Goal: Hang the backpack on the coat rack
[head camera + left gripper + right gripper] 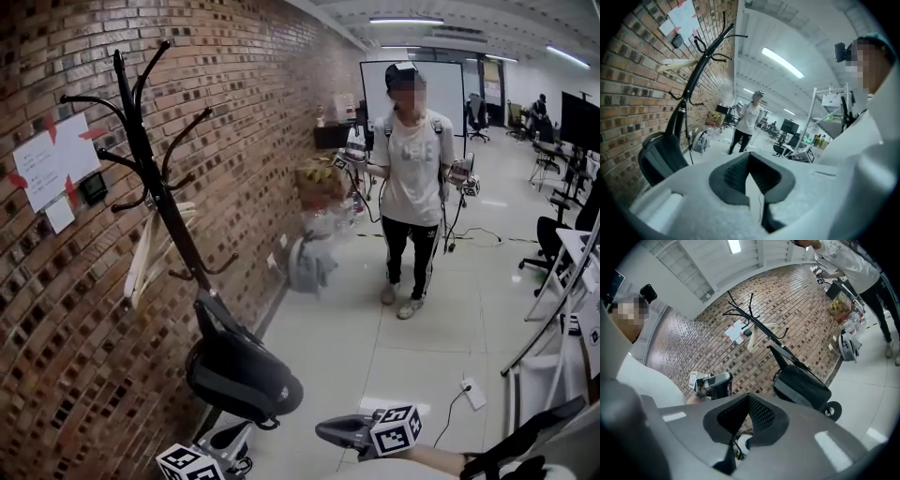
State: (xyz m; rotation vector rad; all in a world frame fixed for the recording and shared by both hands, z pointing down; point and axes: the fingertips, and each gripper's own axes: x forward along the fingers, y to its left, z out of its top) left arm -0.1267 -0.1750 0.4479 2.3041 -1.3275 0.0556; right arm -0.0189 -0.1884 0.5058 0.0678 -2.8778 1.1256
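A black coat rack (155, 178) stands tilted against the brick wall. The black backpack (239, 375) hangs low on its pole, with the strap running up the pole; which hook bears it I cannot tell. The left gripper view has the backpack (661, 157) at left, and the right gripper view has the backpack (801, 385) beside a small wheel. My left gripper (225, 445) is at the bottom edge, below the backpack and apart from it, shut and empty. My right gripper (339, 431) is to its right, pointing left, also shut with nothing held. The right gripper view catches the left gripper (717, 385).
A person in a white T-shirt (412, 178) stands down the aisle holding two grippers. A beige bag (150, 248) hangs on the rack. A grey backpack (305, 262) sits on the floor by the wall. A power strip (472, 392) lies on the floor; desks and chairs (562, 244) line the right.
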